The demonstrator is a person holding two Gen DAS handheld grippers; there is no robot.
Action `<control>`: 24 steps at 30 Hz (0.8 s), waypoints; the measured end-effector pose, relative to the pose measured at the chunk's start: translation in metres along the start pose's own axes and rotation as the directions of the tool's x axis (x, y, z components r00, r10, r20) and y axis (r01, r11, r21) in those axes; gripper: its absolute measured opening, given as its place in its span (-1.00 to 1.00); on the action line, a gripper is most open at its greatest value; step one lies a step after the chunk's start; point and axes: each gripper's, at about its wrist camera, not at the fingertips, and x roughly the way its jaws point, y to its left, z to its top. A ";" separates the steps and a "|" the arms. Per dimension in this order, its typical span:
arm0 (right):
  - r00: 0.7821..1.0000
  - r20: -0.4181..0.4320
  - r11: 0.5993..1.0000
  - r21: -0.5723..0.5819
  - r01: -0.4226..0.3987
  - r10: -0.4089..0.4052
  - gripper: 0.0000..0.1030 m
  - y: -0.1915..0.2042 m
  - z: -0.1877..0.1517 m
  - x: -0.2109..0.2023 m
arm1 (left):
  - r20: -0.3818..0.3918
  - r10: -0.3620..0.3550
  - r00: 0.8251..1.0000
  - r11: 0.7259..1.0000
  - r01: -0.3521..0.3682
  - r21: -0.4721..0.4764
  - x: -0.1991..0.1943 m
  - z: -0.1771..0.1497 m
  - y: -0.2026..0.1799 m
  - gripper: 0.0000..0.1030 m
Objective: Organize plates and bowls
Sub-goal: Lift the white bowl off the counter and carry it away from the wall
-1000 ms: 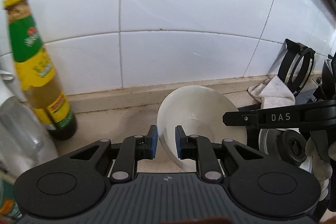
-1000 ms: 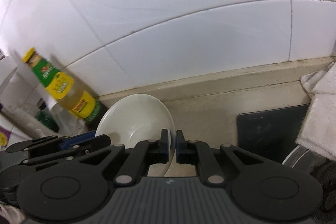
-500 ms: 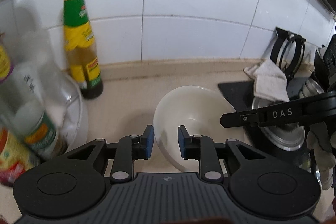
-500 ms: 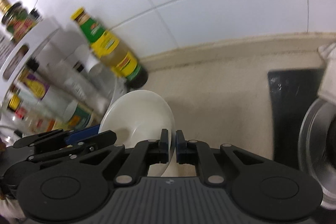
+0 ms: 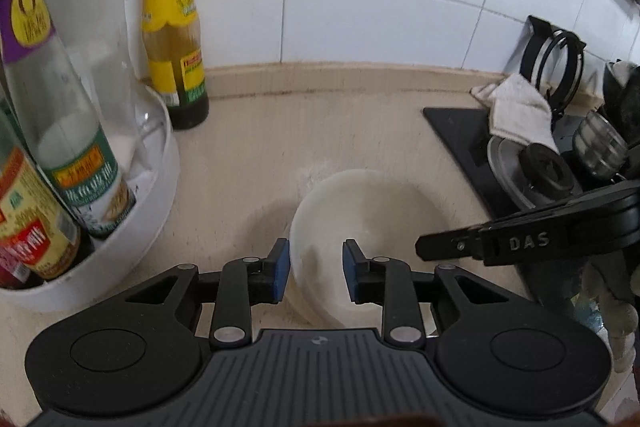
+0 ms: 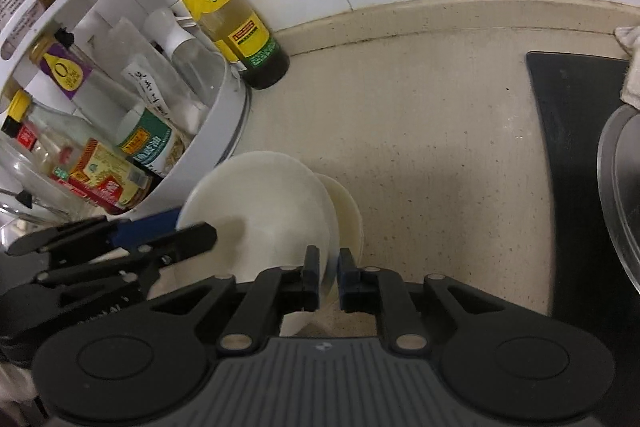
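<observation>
The top bowl [image 6: 260, 211] sits nested on a lower bowl [image 6: 346, 211] on the worktop [image 5: 320, 131], near the condiment rack [image 6: 224, 131], so this stacking looks nearly finished. The left gripper [image 5: 312, 267] has its fingers spread, straddling the bowl's left rim. The right gripper [image 6: 328, 277] appears to pinch the right rim; release remains.

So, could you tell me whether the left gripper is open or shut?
Open: the left gripper has a wide gap between its blue pads, straddling the white bowl's rim.
</observation>
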 end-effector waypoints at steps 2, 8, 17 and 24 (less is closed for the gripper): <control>1.000 0.017 1.000 -0.020 0.014 -0.014 -0.68 0.003 0.000 0.001 | -0.011 0.006 1.000 1.000 -0.006 -0.006 0.006 -0.003 0.002 -0.32; 0.997 0.053 0.995 -0.075 0.062 -0.058 -0.61 0.011 0.000 0.003 | -0.004 0.009 1.000 1.000 -0.009 -0.024 0.006 -0.005 0.010 -0.32; 0.992 0.092 0.992 -0.090 0.090 -0.082 -0.60 0.009 0.006 -0.003 | 0.020 -0.029 0.999 0.998 0.030 -0.053 -0.001 -0.004 0.016 -0.27; 0.993 0.103 0.997 -0.026 0.069 -0.066 -0.59 -0.007 0.003 -0.003 | 0.044 -0.054 0.998 0.992 0.059 -0.112 0.001 -0.012 0.022 -0.14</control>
